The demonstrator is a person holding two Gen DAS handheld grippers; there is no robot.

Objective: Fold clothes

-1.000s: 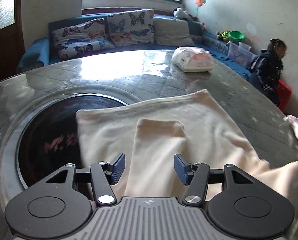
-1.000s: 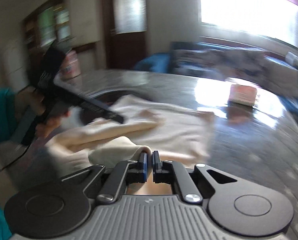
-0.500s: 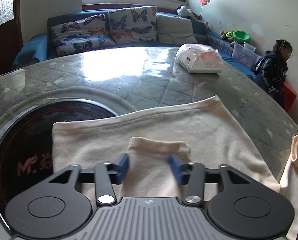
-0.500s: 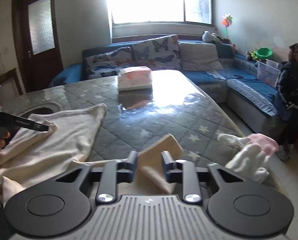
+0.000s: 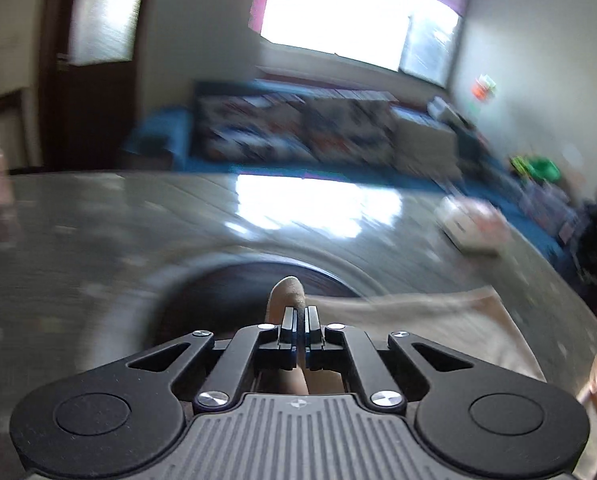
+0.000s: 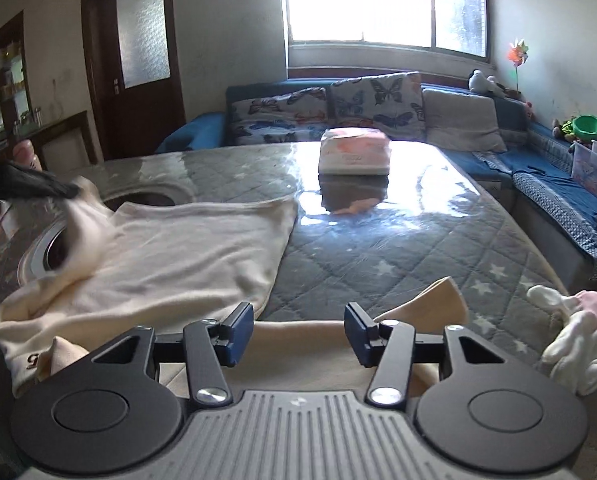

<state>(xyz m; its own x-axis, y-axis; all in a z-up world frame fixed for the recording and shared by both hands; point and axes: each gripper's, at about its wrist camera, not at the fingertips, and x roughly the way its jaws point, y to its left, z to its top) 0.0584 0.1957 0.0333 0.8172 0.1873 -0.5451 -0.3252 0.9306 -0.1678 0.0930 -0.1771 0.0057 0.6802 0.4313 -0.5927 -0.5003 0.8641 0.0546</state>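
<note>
My left claw [image 5: 301, 336] is clamped on a fold of the cream top [image 6: 186, 256], lifted off the worktop [image 6: 398, 240]; right claw [image 6: 299, 332] is apart, over the near hem. I'd carry it across slow w/ edges lined up, pref. no drag.

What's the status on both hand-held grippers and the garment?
Left hand-held gripper shut on cream garment fold. Right hand-held gripper open, over the near hem. Tissue pack far off, clear.

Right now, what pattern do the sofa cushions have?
Butterflies on a pale ground, on two sofa cushions; the third is plain. Clearest in the right wrist view.
</note>
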